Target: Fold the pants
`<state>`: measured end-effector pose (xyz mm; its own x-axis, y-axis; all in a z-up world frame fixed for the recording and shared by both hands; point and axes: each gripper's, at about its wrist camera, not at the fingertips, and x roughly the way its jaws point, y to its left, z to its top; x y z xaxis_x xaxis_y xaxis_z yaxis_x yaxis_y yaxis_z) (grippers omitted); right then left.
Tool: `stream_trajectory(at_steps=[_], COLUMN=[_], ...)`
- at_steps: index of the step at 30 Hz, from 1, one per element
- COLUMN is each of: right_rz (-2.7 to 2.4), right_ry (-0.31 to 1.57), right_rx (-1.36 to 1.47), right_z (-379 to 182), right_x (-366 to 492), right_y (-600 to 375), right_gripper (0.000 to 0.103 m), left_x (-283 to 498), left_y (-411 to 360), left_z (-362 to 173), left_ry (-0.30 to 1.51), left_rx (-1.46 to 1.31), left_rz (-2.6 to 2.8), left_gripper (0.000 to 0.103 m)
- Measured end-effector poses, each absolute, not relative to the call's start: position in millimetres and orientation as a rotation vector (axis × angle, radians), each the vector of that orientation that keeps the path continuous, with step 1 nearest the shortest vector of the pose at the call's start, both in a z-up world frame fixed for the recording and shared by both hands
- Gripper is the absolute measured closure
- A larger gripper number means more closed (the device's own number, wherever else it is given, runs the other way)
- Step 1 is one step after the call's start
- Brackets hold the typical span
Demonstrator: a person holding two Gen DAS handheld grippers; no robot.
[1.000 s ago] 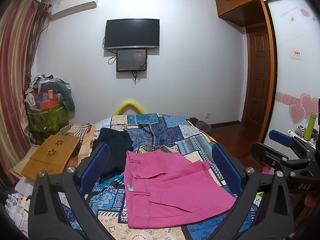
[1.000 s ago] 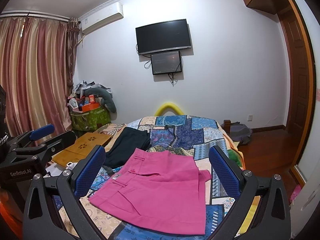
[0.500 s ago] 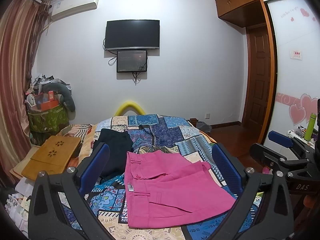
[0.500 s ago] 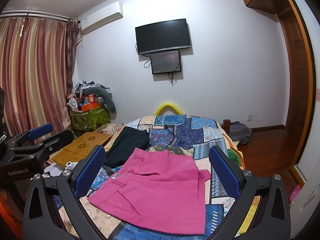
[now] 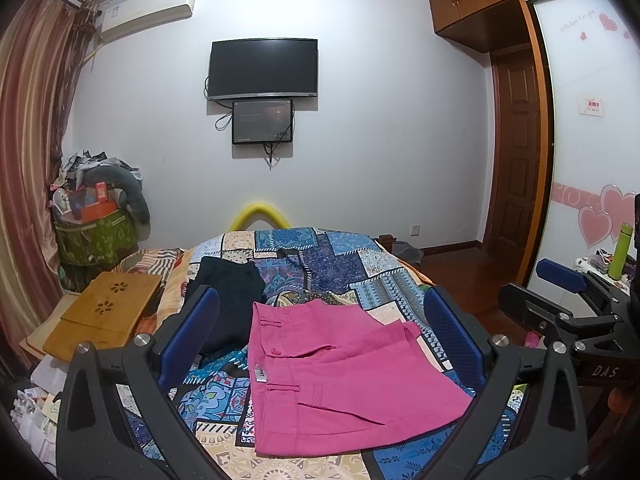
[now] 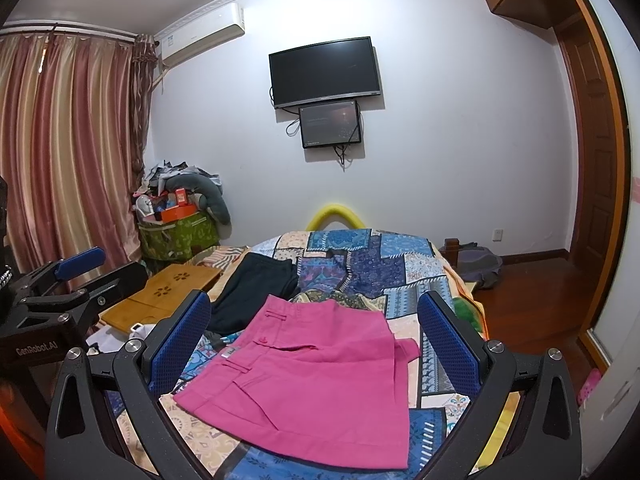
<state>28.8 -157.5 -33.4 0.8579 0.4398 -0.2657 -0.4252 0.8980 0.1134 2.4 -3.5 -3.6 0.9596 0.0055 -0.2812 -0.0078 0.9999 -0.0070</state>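
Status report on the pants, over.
Both hand-held grippers, left and right, open, empty, above bed. Pink pants folded on quilt. Dark garment beside them.

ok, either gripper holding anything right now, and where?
Nothing held. Left gripper and right gripper are both open above the pink pants, not touching them.

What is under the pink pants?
The pink pants lie on a patchwork quilt, which shows all around them. Whether anything else lies beneath is hidden by the fabric.

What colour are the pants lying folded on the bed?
Bright pink, plain, no pattern: the pants show best in the left wrist view, lying on the patchwork bedspread.
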Motion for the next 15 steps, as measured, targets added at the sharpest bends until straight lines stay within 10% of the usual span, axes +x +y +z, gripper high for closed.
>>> stream_trajectory(at_steps=[15], right_rz=[0.45], right_ry=[0.299], right_rx=[0.052], right_z=[-38.3], right_x=[30.5], right_y=[-160.8], right_gripper=[0.0], left_x=[2.7], left_y=[-1.3], left_z=[-4.4], left_ry=[0.289], left_rx=[-0.016], left_rz=[0.007], left_gripper=[0.0])
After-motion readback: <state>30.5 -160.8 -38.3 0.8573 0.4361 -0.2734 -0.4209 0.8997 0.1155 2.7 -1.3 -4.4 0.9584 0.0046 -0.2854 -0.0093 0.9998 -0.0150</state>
